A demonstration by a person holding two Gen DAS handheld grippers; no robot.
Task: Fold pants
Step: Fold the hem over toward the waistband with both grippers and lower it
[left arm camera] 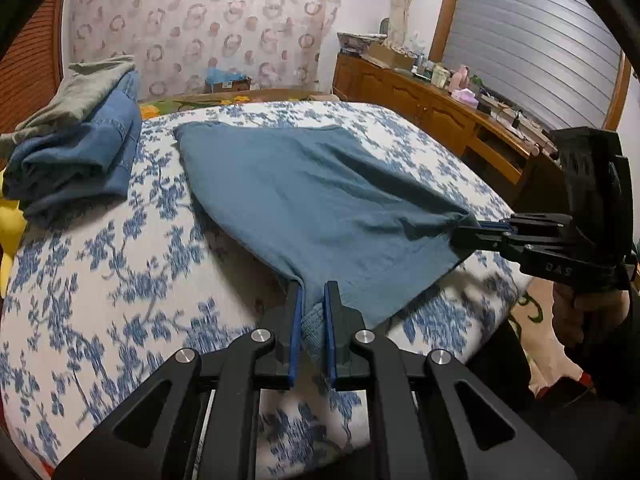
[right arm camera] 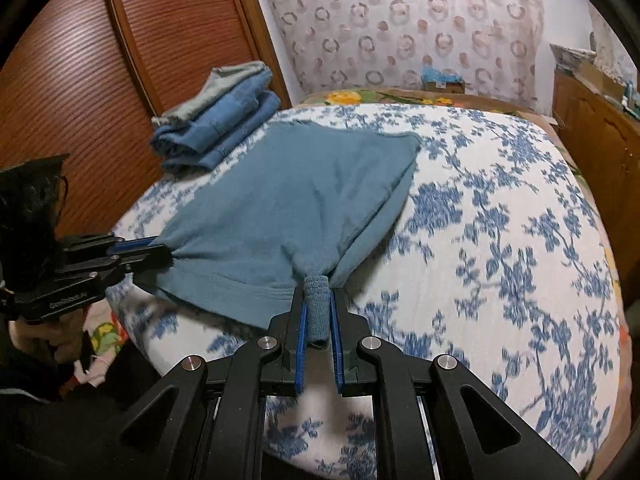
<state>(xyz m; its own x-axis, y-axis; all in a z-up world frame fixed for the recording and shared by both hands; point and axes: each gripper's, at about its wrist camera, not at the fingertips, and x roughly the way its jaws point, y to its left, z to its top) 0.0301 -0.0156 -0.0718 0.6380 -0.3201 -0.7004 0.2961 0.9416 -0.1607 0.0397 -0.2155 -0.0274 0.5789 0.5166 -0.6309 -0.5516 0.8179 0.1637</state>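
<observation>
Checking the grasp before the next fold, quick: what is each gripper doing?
Left gripper: shut on the pants.
Right gripper: shut on the pants.
</observation>
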